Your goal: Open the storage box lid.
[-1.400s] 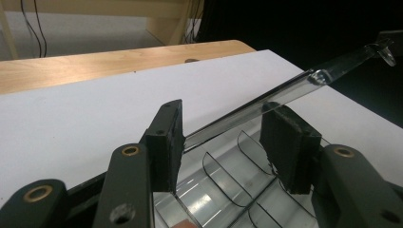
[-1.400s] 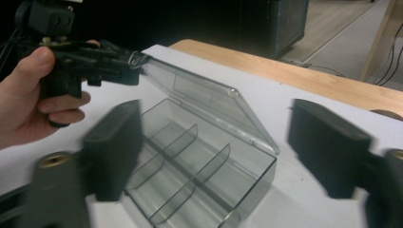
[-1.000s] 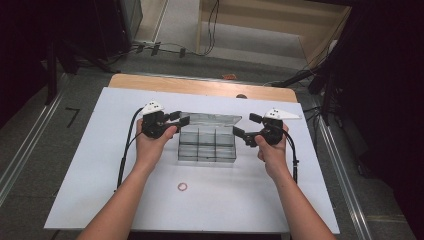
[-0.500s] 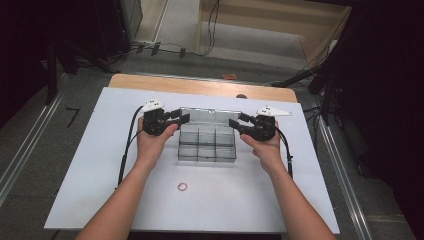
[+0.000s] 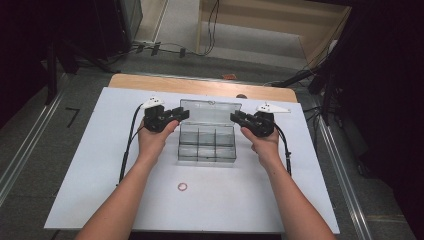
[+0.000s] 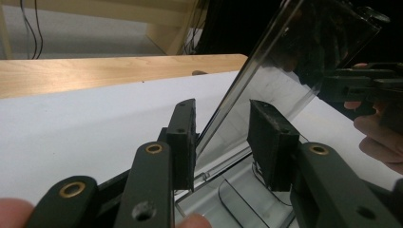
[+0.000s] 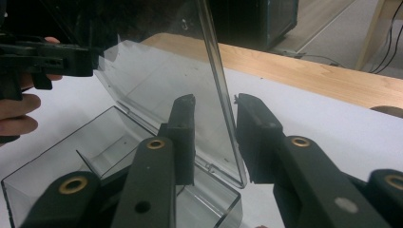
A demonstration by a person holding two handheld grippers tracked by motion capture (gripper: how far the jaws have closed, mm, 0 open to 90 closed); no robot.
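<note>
Closed left tongs (image 5: 182, 113) and right tongs (image 5: 235, 117) partway astride upright transparent plastic lid (image 5: 210, 107) of clear compartment box (image 5: 207, 150), not yet pinching. Risked uneven squeeze twisting hinge or skidding box across white desk (image 5: 100, 165).

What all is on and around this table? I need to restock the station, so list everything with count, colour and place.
Compartment box: one, clear plastic, table centre, lid raised.
Ring: one, small, reddish, on the mat in front of the box.
Mat: one, white, covering the table.
Table edge: one, bare wood, far side.
Cables: several, black, on the floor beyond.
Left gripper: one, black, jaws either side of the lid's left edge.
Right gripper: one, black, jaws either side of the lid's right edge.
</note>
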